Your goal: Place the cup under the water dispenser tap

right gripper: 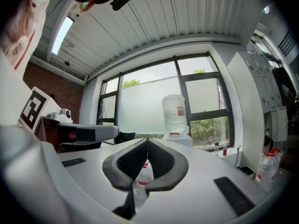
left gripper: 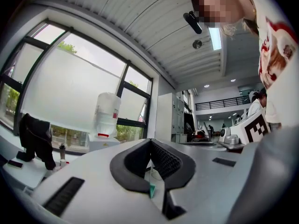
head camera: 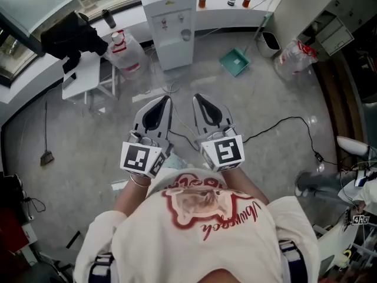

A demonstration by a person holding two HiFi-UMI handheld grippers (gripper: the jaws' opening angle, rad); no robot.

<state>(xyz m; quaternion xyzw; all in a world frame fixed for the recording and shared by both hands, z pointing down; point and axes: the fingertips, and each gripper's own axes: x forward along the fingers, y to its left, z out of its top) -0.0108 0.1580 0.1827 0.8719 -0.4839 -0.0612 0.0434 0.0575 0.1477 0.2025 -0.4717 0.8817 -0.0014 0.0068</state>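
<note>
A white water dispenser [head camera: 171, 22] stands against the far wall under the window, and its clear bottle [right gripper: 176, 115] [left gripper: 106, 115] shows on top in both gripper views. A small pale round thing [head camera: 186, 35] sits in the tap recess; I cannot tell whether it is a cup. Both grippers are held level in front of the person's chest, well short of the dispenser. The left gripper [head camera: 166, 99] [left gripper: 150, 140] has its tips together with nothing between them. The right gripper [head camera: 197, 97] [right gripper: 147, 141] is likewise shut and empty.
A spare water jug [head camera: 125, 50] with a red cap stands on the floor left of the dispenser, beside a white side table [head camera: 82, 78] bearing a black bundle [head camera: 70, 37]. A green dustpan [head camera: 235, 61], a plastic bag [head camera: 294, 55] and a black cable [head camera: 283, 125] lie to the right.
</note>
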